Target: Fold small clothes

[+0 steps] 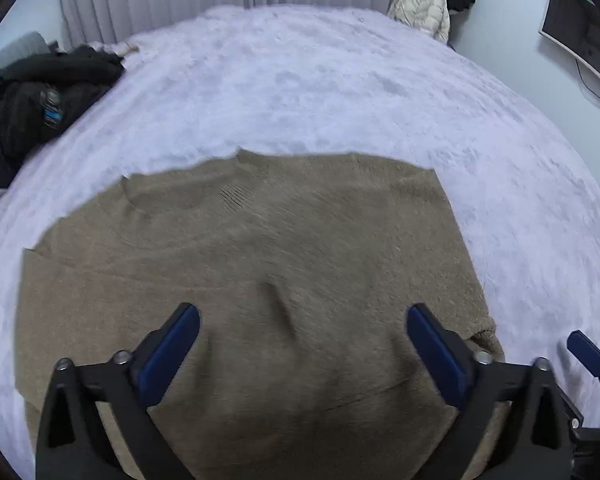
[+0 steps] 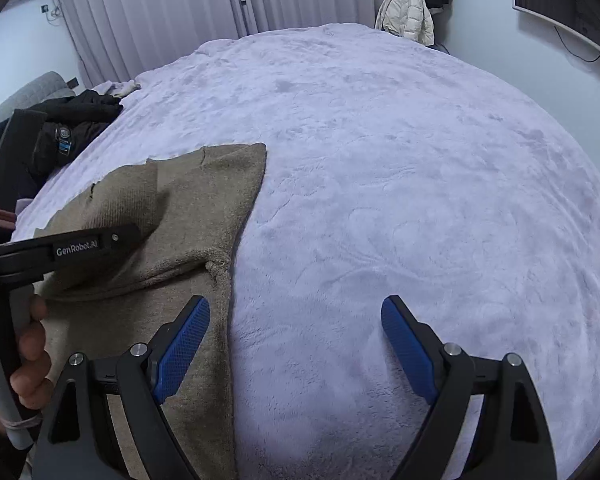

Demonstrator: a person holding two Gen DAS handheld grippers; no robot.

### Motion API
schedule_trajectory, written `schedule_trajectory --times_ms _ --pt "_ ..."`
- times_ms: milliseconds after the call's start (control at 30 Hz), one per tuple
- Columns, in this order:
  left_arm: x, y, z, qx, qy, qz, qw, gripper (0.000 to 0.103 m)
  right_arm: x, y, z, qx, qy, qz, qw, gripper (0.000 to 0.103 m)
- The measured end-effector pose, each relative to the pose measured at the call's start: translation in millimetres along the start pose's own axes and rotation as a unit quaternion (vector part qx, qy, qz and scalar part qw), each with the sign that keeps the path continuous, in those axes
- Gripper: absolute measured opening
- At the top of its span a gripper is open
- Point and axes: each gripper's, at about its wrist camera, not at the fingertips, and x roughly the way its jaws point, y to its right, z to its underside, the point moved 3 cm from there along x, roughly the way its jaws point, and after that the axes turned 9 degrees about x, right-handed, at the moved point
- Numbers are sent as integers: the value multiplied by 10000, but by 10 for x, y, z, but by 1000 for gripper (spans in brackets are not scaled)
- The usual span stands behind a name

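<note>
Both grippers' fingers spread, empty | sweater [image 1: 260, 280] on fleece bed [image 1: 300, 80] | curtains [image 2: 160, 0], possibly

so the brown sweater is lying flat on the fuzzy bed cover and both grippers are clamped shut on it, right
Not quite. The brown sweater does lie flat on the fuzzy bed cover, but the left gripper and right gripper are both open, holding nothing, as each wrist view shows.

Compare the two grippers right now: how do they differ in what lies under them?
The left gripper hangs over the middle of the brown sweater; the right gripper straddles the sweater's edge, mostly over the bare lilac blanket. Both stand open, holding nothing, pointing down at the bed.
</note>
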Motion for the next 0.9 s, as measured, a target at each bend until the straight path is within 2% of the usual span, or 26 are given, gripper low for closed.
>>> schedule_trajectory --times_ms 33,100,133,200,267,333,400,533,600,667,700,733,800,867,900 --pt "-106 -10 -1 76 113 75 9999 103 -9 -13 -1 10 9 -43 10000 90" --pt "-360 -94 15 183 278 570 9978 103 -27 -35 -1 87 0 -204 9998 90" --pt "-472 -168 36 157 425 587 9973 103 -38 -52 -3 138 -10 -317 9994 90" --pt "-636 -407 94 53 594 337 9977 103 -61 -116 -29 246 -13 -661 9975 90" --pt "-649 -657 154 -138 563 81 9983 103 -46 -230 -92 265 -45 -934 9953 90" --pt "-559 -965 276 -518 343 -128 9980 103 28 -373 -158 265 -181 -1196 9923 90" --pt "-449 -1214 380 -879 122 -185 9959 103 153 -548 -199 259 -431 -1375 9892 90" --pt "-278 -1475 630 -1178 -115 -285 9926 103 367 -739 -150 286 -779 -1159 9898 87" --pt "-115 -1509 733 -1195 -315 -309 9919 103 462 -802 -112 305 -961 -1330 9860 73" --pt "76 -1503 825 -1172 -615 -282 9908 103 602 -859 -76 296 -1204 -1342 9832 41" --pt "136 -1486 844 -1111 -670 -330 9910 103 680 -872 -58 311 -1307 -1339 9819 34" --pt "141 -1469 845 -1060 -661 -379 9914 103 744 -874 -45 342 -1385 -1324 9809 21" --pt "7 -1464 805 -1124 -474 -258 9922 103 730 -898 -71 366 -1354 -1362 9807 14" --pt "-161 -1485 757 -1263 -111 -4 9919 103 535 -958 -131 179 -957 -1497 9839 14" --pt "-205 -1489 734 -1259 -26 -15 9920 103 453 -979 -154 116 -806 -1574 9842 14"
